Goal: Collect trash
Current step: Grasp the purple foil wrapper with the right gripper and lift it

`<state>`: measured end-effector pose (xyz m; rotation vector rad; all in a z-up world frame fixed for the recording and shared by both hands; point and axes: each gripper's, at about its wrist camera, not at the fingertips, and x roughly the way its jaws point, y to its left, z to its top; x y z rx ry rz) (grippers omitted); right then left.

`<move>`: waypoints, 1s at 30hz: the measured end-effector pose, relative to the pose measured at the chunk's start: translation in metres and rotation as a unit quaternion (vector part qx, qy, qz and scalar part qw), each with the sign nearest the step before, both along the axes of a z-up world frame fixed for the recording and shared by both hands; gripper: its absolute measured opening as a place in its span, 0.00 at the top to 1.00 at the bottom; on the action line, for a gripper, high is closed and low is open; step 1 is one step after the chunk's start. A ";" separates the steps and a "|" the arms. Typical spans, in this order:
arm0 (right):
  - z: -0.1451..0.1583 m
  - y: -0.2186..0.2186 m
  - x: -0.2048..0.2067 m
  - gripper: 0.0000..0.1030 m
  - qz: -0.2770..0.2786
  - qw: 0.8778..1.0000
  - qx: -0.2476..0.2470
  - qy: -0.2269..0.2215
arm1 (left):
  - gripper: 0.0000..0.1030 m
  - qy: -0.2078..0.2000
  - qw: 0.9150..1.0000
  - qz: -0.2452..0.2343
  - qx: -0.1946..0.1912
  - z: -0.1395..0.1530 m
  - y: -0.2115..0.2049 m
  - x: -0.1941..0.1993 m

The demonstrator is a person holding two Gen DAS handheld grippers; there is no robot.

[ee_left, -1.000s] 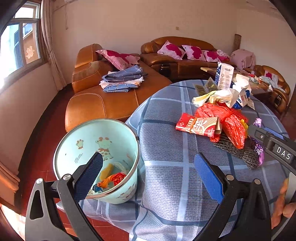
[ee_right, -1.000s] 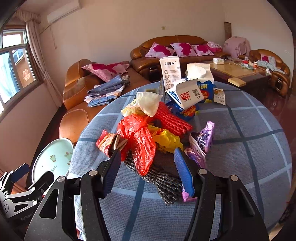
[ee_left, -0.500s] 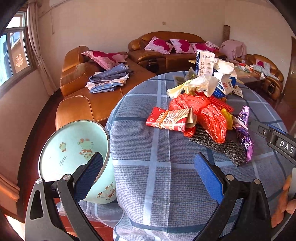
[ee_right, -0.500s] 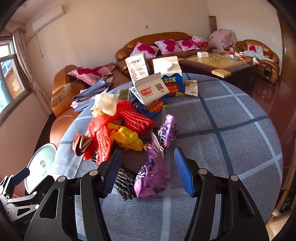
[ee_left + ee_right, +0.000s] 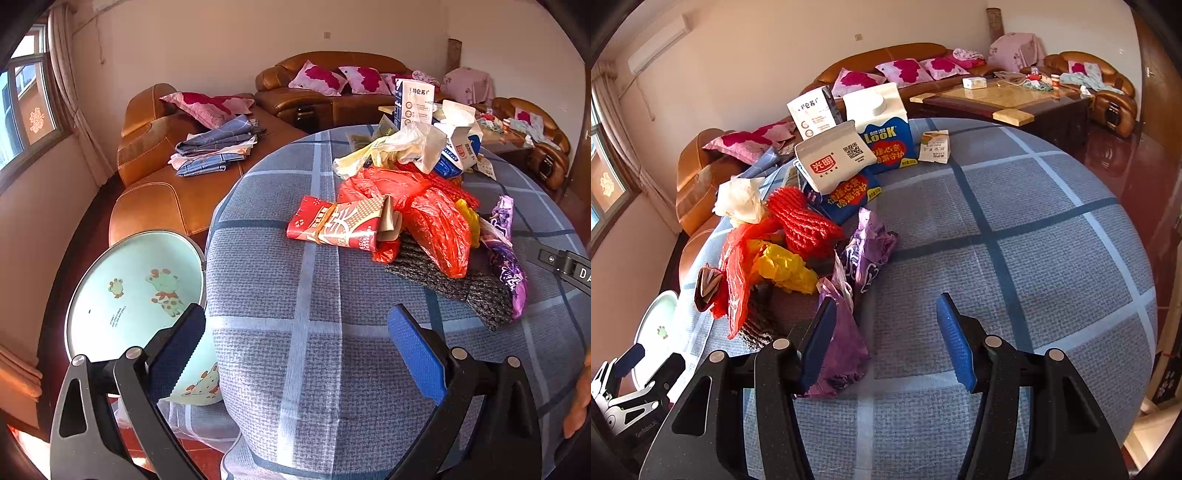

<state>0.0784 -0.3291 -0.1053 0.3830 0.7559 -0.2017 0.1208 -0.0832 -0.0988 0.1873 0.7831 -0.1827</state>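
Round desk (image 5: 1052, 258) under blue-grey plaid cloth. Trash heap on its left half: red plastic bag (image 5: 436, 218), red printed paper packet (image 5: 336, 227), dark knitted mesh (image 5: 454, 284), crumpled purple foil wrapper (image 5: 842, 339), blue-and-white milk cartons (image 5: 886, 140). Pale green cartoon-print bin (image 5: 136, 288) stands beside the desk edge. Left gripper (image 5: 295, 343) wide open, empty, above bare cloth. Right gripper (image 5: 886, 336) wide open, empty; its left finger sits just beside the purple wrapper.

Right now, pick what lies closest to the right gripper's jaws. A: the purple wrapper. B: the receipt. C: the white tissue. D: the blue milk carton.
A: the purple wrapper lies right beside the right gripper, against its left jaw; the jaws stand open.
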 end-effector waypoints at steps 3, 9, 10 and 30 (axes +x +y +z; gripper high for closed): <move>0.000 0.006 0.011 0.45 0.016 1.000 0.007 0.002 | 0.06 -0.004 1.000 0.003 -0.004 0.002 0.003 0.005; -0.018 0.014 0.033 0.51 0.036 0.998 0.017 0.040 | 0.06 -0.017 1.000 -0.003 -0.013 0.010 0.003 0.018; -0.016 0.014 0.033 0.54 0.037 0.998 0.017 0.037 | 0.06 -0.017 1.000 -0.005 -0.016 0.011 0.002 0.021; -0.005 -0.015 0.013 0.80 0.010 1.000 -0.005 0.017 | 0.14 0.058 0.992 0.048 -0.103 -0.002 -0.043 0.093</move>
